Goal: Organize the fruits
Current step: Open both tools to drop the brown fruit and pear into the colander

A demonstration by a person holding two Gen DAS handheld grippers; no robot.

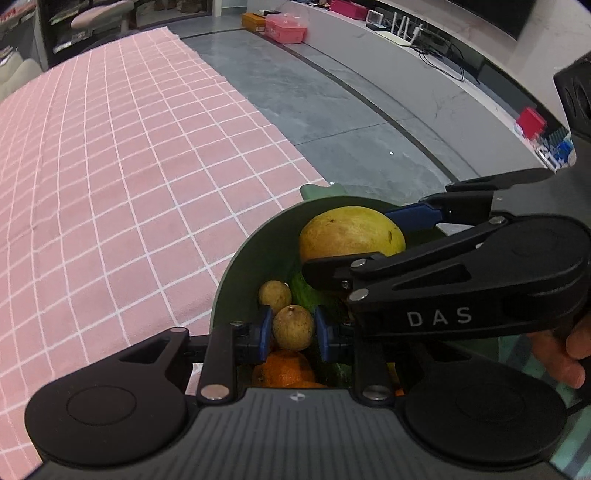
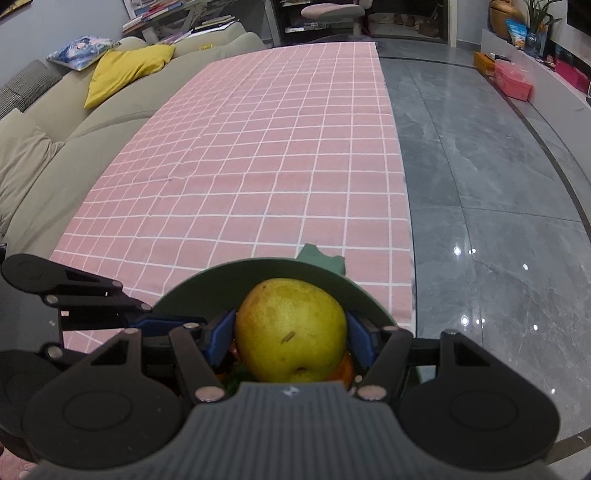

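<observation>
A dark green bowl sits at the near edge of the pink checked cloth and holds several fruits. My left gripper is shut on a small brown round fruit just above the bowl. A second small brown fruit, an orange and something green lie below it. My right gripper is shut on a large yellow-green pear, its blue pads against both sides, over the bowl. Only the blue left finger shows in the right wrist view.
The pink checked cloth stretches ahead. A beige sofa with a yellow cushion stands to its left, glossy grey floor to its right. Pink boxes stand by the far wall. A person's hand holds the right gripper.
</observation>
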